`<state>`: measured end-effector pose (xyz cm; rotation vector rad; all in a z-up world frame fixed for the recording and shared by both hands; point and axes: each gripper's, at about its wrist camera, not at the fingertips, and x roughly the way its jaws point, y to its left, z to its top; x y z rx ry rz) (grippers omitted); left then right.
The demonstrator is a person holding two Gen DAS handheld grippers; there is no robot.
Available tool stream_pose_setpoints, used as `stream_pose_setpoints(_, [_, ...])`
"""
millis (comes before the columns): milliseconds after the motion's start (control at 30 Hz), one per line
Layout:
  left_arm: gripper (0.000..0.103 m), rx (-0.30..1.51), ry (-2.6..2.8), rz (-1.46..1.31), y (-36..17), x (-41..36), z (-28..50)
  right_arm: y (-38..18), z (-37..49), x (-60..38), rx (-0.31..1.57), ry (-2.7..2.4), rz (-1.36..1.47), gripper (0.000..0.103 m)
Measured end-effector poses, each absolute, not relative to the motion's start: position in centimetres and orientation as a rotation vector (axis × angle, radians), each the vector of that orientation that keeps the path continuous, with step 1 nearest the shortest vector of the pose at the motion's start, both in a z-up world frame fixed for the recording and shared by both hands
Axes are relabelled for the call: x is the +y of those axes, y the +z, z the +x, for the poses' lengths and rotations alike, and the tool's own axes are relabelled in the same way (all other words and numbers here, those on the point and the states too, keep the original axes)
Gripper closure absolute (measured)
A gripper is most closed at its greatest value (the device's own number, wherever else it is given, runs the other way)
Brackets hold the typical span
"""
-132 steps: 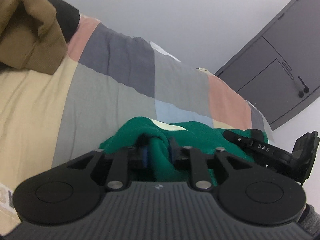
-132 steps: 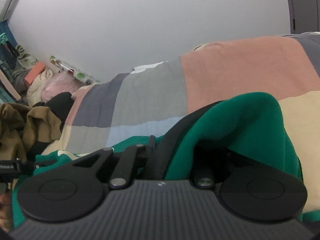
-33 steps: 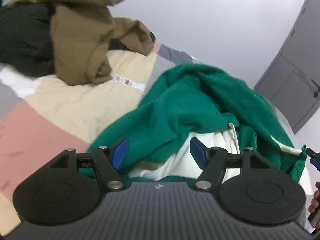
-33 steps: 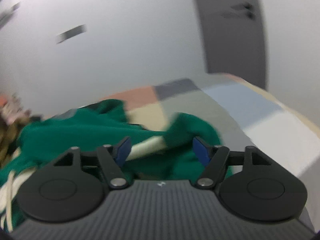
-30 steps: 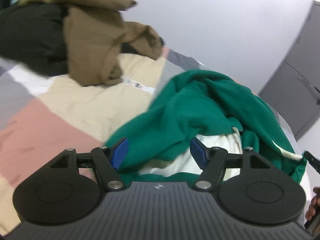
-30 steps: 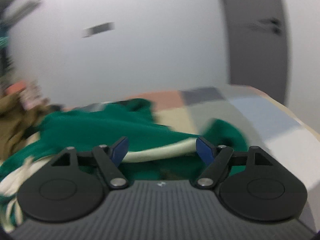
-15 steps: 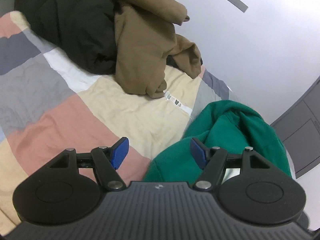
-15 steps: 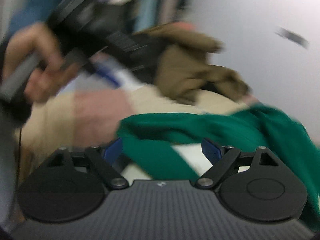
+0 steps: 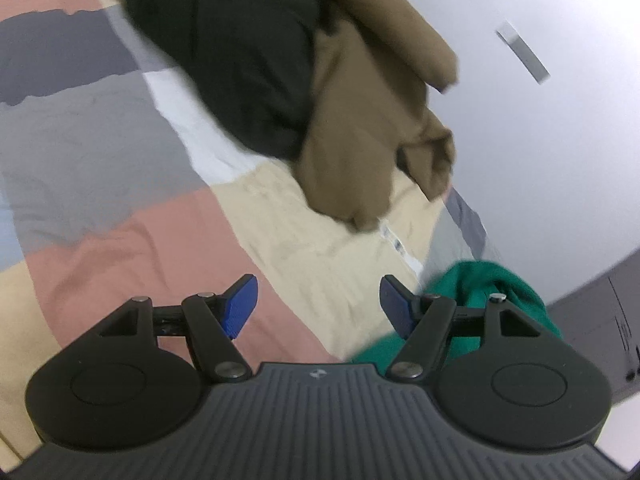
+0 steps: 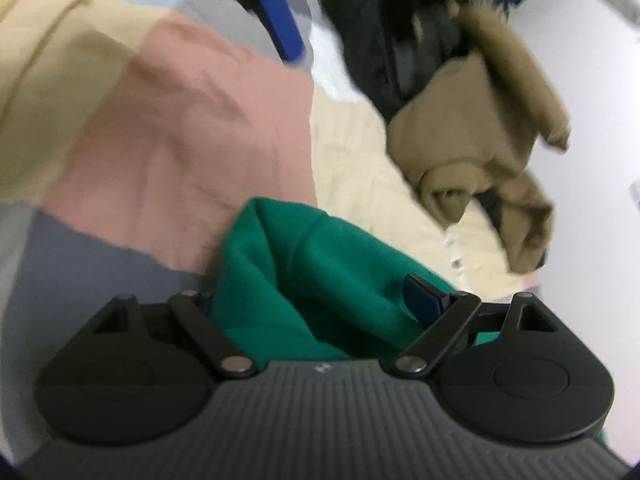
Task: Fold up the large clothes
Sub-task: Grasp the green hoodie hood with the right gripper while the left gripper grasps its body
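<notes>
green hoodie (image 10: 320,272) on patchwork bedspread (image 10: 180,128)

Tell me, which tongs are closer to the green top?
Right. The right tongs stand open with a fold of the green top bulging between them. The left tongs hang open over the bedspread, with the top off to one side.

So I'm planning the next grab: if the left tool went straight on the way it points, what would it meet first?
Probably the bare patchwork bedspread: nothing lies between the left tool's open fingers. The green sweatshirt sits off to one side and the brown garment lies farther on.
</notes>
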<state>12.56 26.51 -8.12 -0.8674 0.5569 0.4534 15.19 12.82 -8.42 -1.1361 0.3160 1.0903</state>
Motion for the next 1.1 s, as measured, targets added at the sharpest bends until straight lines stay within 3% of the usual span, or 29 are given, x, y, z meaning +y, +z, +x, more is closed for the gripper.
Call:
stream_pose_setpoints(33, [0.031,0.552,0.460,-0.873,-8.3,26.7,12.5,-8.4,16.1,13.3,0.362,1.098,-1.110,0.017])
stream_pose_setpoints(133, [0.031,0.535,0.464,-0.877,-8.4,26.9,12.3,-7.3,19.1,13.6,0.517,1.102,-0.954,0.044])
stream_pose_setpoints(200, [0.031,0.519,0.467,-0.881,-8.4,27.0,12.2,-6.0,20.4,13.3,0.562,1.082,-0.857,0.076])
stream_pose_setpoints(533, [0.030,0.396,0.374,-0.816,-6.9,24.1,12.5,4.7,24.3,6.7,0.451,0.872,-0.408,0.082])
stream_pose_setpoints(867, [0.029,0.470,0.035,-0.618,-7.2,14.0,17.6,14.1,25.8,-1.1,0.187,0.692,-0.247,0.084])
stream_pose_setpoints(1100, [0.019,0.415,-0.124,-0.404,-6.1,5.8,19.8,16.8,25.7,-5.0,0.073,0.642,-0.176,0.085])
